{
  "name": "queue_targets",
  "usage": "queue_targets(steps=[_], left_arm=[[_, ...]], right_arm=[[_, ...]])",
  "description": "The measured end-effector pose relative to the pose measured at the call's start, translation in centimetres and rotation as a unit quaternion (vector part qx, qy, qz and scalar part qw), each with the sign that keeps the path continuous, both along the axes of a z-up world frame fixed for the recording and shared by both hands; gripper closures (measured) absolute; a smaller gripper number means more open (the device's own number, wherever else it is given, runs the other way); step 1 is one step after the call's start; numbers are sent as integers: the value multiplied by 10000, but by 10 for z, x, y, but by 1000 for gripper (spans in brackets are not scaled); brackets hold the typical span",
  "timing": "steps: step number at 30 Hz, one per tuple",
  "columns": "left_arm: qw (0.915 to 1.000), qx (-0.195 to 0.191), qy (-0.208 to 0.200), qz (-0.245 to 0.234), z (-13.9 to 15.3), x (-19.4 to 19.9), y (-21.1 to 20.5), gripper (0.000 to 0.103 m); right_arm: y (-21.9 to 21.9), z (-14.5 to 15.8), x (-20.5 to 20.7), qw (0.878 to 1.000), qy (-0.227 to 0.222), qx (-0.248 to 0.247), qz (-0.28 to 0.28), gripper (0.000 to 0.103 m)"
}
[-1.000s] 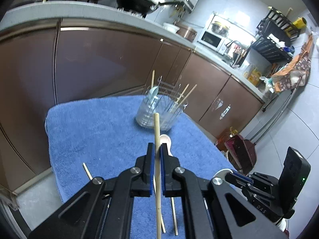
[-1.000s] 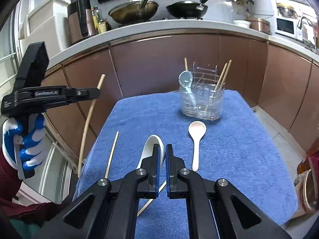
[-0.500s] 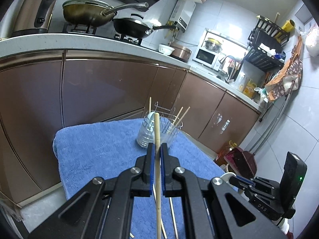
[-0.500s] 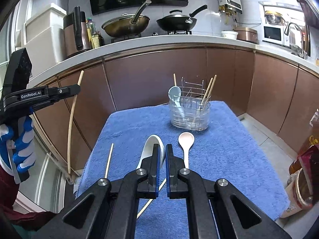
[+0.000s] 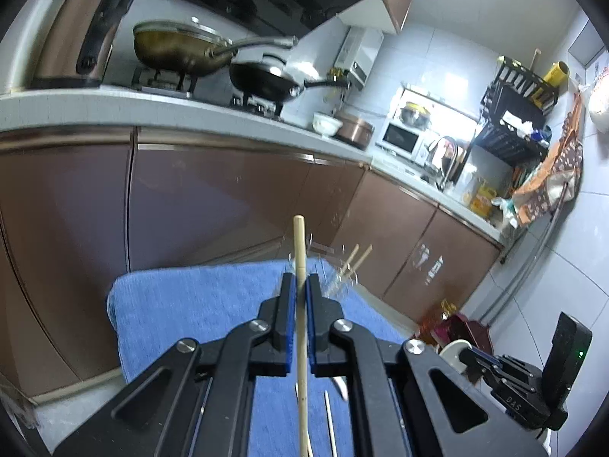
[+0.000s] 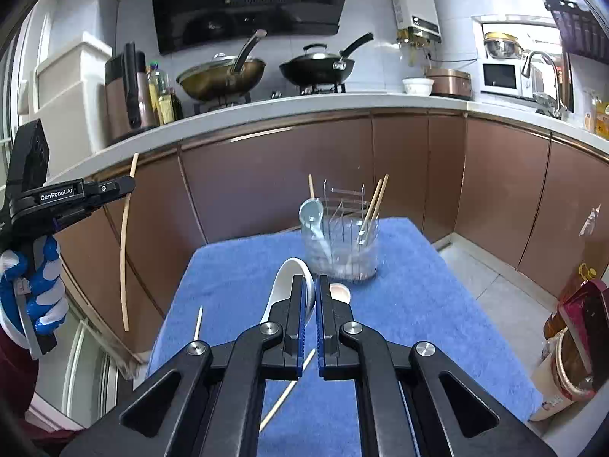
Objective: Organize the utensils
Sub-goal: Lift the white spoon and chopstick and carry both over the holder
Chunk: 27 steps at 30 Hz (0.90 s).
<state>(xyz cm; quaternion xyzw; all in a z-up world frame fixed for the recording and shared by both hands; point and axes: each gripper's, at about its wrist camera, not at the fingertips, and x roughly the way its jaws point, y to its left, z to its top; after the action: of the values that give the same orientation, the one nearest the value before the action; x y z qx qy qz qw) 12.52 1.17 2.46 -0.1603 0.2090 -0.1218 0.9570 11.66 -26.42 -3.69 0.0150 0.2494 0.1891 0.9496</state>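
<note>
Utensils are split between the fingers, the table and a holder at this moment. Nearest, the left gripper (image 5: 299, 285) has its fingers closed on a long wooden chopstick (image 5: 300, 251), pinched partway along so that it stands upright with its top end well above the fingertips; seen from the right wrist view, the same chopstick (image 6: 125, 243) hangs nearly vertical off the left edge of the table, held in a blue-and-white gloved hand (image 6: 34, 297). That upright hold looks suited to dropping it end-first into the holder. The right gripper (image 6: 311, 293) has its fingers closed on the rim of a white spoon (image 6: 285, 278), whose bowl shows on the left of the fingers, apparently lifted clear of the cloth. Below them, the blue towel (image 6: 411, 297) covering the table carries what is left: a pale pink spoon (image 6: 340, 292) partly hidden behind the right fingers, and two loose chopsticks, one (image 6: 198, 321) near the left edge and one (image 6: 289, 392) slanting under the gripper. Farther back stands the clear holder (image 6: 342, 247) with a wire divider, already containing a light blue spoon (image 6: 311, 213) on its left side and chopsticks (image 6: 375, 202) leaning on its right, which suggests spoons and chopsticks go in separate sections. Beyond it are brown cabinets and a stove with two pans.
</note>
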Motion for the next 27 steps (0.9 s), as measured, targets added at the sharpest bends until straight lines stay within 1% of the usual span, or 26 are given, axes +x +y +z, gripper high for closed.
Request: queue_targets(steps=[4,7,9,12,13,16,18,22,27], left_arm=[[9995,-97,-298,57,17,12,2,98],[9985,-42,-534,128,27,21,-4,98],[9976,-90,-663,159,33,31,-6,98],[9964,-366,-747,159,40,47,-6,98],[9960,-398,-776,178,42,52,-7,98],[9946,-331,-925,338,46,73,-16,98],[9944,-350,-933,343,47,85,-22,98],[9927,-282,-1085,433,50,115,-37,98],[9922,-169,-1166,416,44,154,-59,98]], right_arm=[[0,13,10,9997,-208,-48,-108,98],[-4,26,20,9989,-404,61,-218,98],[-6,33,28,9980,-535,62,-330,98],[-11,42,42,9956,-725,14,-586,98],[-13,46,48,9944,-792,4,-700,98],[-21,60,63,9899,-1035,43,-973,98],[-26,67,76,9878,-1129,89,-1069,98],[-29,71,102,9851,-1220,73,-1206,98],[-20,60,140,9852,-1213,50,-1213,98]])
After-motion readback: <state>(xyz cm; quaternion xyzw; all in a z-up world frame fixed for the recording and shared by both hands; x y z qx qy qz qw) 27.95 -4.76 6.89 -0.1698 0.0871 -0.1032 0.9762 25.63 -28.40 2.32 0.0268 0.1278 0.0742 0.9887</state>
